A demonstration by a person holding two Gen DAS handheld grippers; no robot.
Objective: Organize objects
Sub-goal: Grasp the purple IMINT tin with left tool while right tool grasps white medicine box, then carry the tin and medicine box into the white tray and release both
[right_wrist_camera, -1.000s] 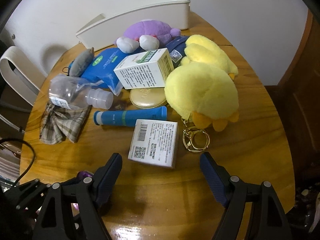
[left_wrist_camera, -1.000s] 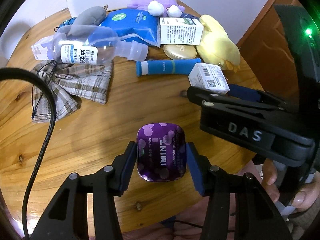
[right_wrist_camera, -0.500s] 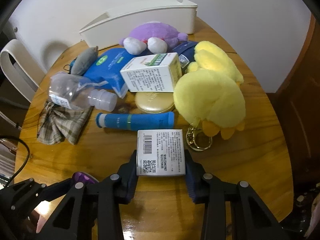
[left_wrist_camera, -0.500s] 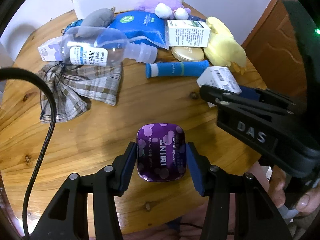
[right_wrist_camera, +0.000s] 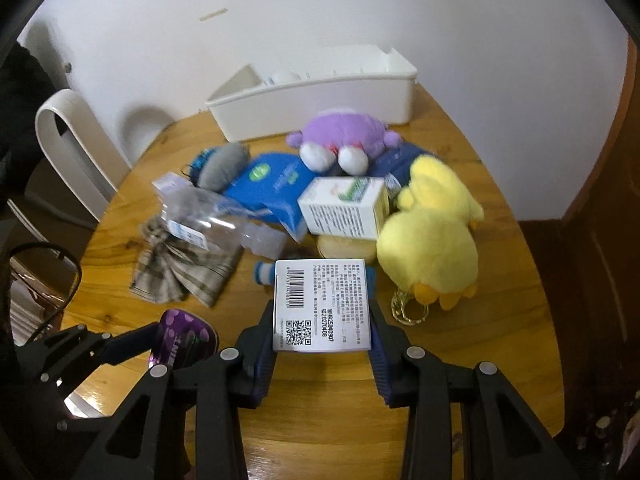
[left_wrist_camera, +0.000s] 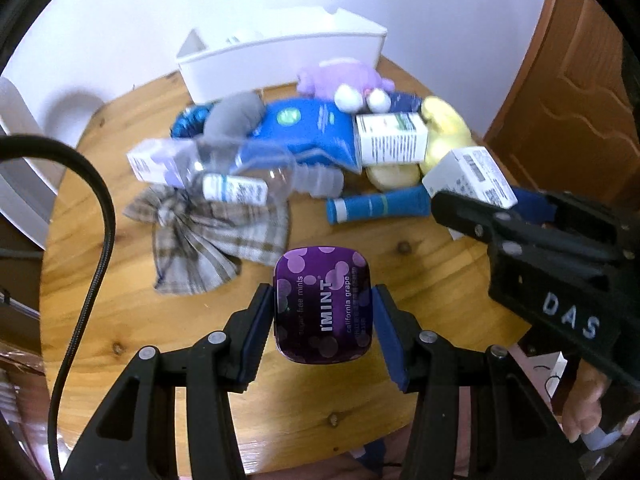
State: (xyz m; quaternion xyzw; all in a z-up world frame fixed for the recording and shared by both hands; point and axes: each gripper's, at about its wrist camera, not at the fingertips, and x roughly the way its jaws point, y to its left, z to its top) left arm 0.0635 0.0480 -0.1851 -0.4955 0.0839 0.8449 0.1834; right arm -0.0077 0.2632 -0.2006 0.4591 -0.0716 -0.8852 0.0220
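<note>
Left wrist view: the left gripper holds the mint tin clamped between its pads, lifted off the table. Ahead of the fingers lies the heap still to be sorted: a plaid cloth just ahead and left, a clear bottle beyond it, a blue tube ahead and right, then a blue pouch, a grey toy, a purple plush and a yellow plush. The white bin stands farthest ahead, beyond everything. To the right, the right gripper carries a white box. Compared with a second ago, the tin sits the same way in the jaws, but the table has dropped away and the bin has come fully into sight.

Right wrist view: the right gripper grips the white box, barcode face up, held clear of the wood. A second ago its jaws stood wide with the box lying on the table between them; they have just closed on it and lifted. A keyring lies just right of the fingers. Low on the left, the left gripper shows with the tin.

I judge the job barely begun: two items are in hand, neither is in the bin, where something pale already seems to lie, and the pile remains.
</note>
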